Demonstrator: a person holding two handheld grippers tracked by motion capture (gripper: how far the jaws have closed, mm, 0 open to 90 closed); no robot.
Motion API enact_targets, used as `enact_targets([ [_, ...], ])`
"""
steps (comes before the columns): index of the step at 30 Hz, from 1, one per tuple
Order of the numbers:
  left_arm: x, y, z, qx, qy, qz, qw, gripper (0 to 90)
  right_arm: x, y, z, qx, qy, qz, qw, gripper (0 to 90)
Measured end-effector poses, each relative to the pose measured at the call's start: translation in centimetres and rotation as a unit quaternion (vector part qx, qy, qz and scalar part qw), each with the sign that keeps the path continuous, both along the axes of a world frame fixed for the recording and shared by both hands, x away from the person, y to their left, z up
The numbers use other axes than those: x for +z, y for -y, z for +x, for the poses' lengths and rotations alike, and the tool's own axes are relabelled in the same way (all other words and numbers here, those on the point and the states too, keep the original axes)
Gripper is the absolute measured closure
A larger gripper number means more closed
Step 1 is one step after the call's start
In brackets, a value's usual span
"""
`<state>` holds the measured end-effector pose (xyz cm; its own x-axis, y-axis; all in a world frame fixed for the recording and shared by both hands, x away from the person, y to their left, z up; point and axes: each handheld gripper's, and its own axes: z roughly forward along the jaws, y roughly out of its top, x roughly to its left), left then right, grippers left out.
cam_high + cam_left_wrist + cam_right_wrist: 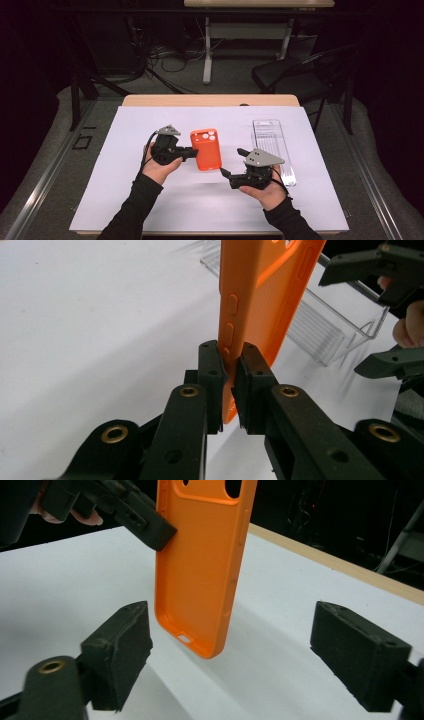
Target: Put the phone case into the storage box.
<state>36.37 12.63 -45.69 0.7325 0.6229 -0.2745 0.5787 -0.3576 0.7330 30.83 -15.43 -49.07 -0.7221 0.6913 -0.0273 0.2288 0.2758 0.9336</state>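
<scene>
An orange phone case [206, 149] hangs a little above the white sheet, camera cut-outs at its far end. My left gripper [189, 151] is shut on its left edge; in the left gripper view the two pads [212, 375] pinch the case's side wall [260, 290] just below its button bumps. My right gripper [231, 161] stands open just right of the case's near end, touching nothing. In the right gripper view the case's lower end [200, 570] hangs between and beyond the wide-apart pads [120, 645], and the left gripper's finger [150, 527] clamps it at the upper left.
A clear plastic box [272, 145] lies on the white sheet [150, 200] to the right, behind my right hand; it also appears past the case [325, 325]. A black chair [300, 70] and a table's legs stand beyond the far wooden edge.
</scene>
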Motion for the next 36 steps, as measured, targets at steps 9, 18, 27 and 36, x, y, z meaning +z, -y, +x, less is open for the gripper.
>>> enact_targets([
  [9, -0.2, 0.2, -0.2, -0.001, 0.000, 0.011, 0.9999, 82.6, 1.4, -0.3, 0.5, -0.002, -0.009, -0.020, 0.9998, 12.7],
  [18, -0.5, 0.5, -0.5, 0.003, 0.002, 0.024, 0.9997, 82.7, 2.2, -0.8, 0.4, 0.004, 0.023, -0.064, 0.9977, 14.8],
  [27, -0.7, 0.9, -0.6, 0.010, 0.002, 0.035, 0.9993, 82.7, 2.7, -1.2, 0.5, 0.009, 0.044, -0.091, 0.9948, 28.5],
  [36, -1.0, 1.2, -0.7, 0.013, -0.002, 0.043, 0.9990, 82.7, 3.4, -2.2, 0.7, -0.007, 0.065, -0.125, 0.9901, 40.7],
])
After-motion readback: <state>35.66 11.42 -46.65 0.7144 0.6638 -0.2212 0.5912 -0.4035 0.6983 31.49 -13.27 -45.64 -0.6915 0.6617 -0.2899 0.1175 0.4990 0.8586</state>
